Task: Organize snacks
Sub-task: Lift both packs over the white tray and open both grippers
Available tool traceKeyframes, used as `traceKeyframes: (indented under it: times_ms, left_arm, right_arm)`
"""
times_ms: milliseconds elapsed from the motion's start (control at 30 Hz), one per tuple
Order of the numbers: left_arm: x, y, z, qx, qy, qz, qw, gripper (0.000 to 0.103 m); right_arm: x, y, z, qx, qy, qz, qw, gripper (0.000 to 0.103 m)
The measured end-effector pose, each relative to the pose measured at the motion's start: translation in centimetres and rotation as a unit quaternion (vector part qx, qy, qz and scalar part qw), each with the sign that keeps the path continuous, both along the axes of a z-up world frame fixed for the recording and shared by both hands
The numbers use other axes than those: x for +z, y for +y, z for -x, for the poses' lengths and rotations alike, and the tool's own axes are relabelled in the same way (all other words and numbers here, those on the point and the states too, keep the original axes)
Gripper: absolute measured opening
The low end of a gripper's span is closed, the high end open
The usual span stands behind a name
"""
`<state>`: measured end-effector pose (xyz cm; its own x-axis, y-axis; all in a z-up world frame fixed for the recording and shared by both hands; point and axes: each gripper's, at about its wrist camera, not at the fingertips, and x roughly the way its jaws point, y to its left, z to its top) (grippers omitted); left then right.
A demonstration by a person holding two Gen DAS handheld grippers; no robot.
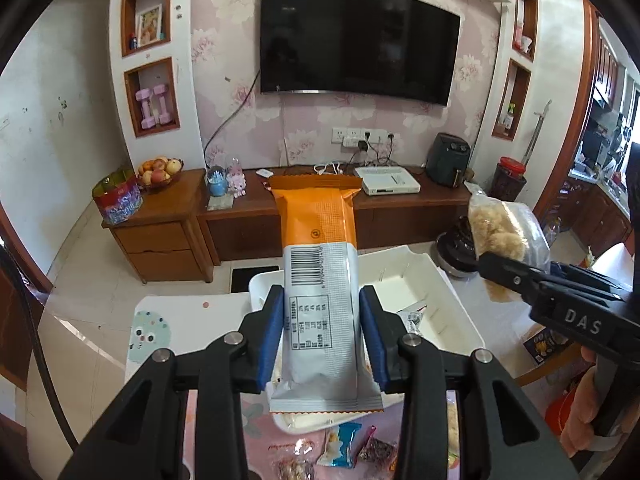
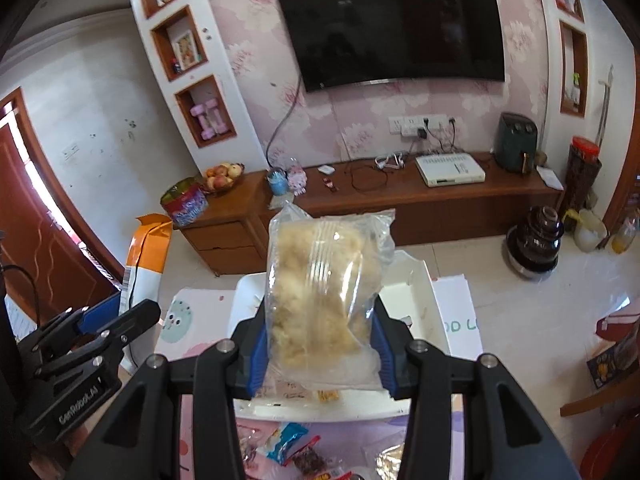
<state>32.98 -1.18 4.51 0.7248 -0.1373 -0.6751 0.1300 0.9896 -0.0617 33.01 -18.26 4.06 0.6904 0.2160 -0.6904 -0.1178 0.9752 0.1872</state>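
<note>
The long snack packet with an orange top and a white, printed bottom (image 1: 318,280) stands up in the middle of the left view, squeezed between the blue pads of the left tool (image 1: 322,334), which is clenched on its lower half. The clear plastic bag of pale, fluffy snack (image 2: 320,296) sits in the middle of the right view, and the right tool (image 2: 320,344) is clenched on its lower part too. Both snacks hang in the air just above the white plastic tray (image 1: 448,292), which lies on the bench (image 1: 168,320) with a pink, patterned cover. The tray looks nearly bare, with one small wrapper (image 1: 412,318) in it. More small wrapped snacks (image 1: 340,446) lie on the bench at the bottom of both views. The step now looks like putting these two snacks in the tray. To do it well, bring each one down low over a bare part of the tray before letting go. Lay the long packet flat along one side and the soft bag beside it. Do not squeeze the bag hard, as the snack inside may crumble. Keep the two tools apart.
</note>
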Motion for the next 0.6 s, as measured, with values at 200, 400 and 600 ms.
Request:
traceKeyframes:
  times_ms: [200, 400, 600]
  left_arm:
    - [-2.8, -1.6, -2.4, -0.03, 0.009, -0.015, 0.9994, 0.036]
    - [-5.7, -2.2, -4.8, -0.042, 0.027, -0.011, 0.9987, 0.037]
    - [-9.2, -2.1, -6.7, -0.038, 0.057, -0.009, 0.9976, 0.037]
  right_arm:
    - [-2.7, -0.5, -2.7, -0.003, 0.008, -0.001, 1.0, 0.044]
    - [-5.5, -0.8, -4.9, -0.005, 0.028, 0.003, 1.0, 0.044]
    - [-8.6, -0.4, -6.4, -0.001, 0.052, 0.009, 0.999, 0.044]
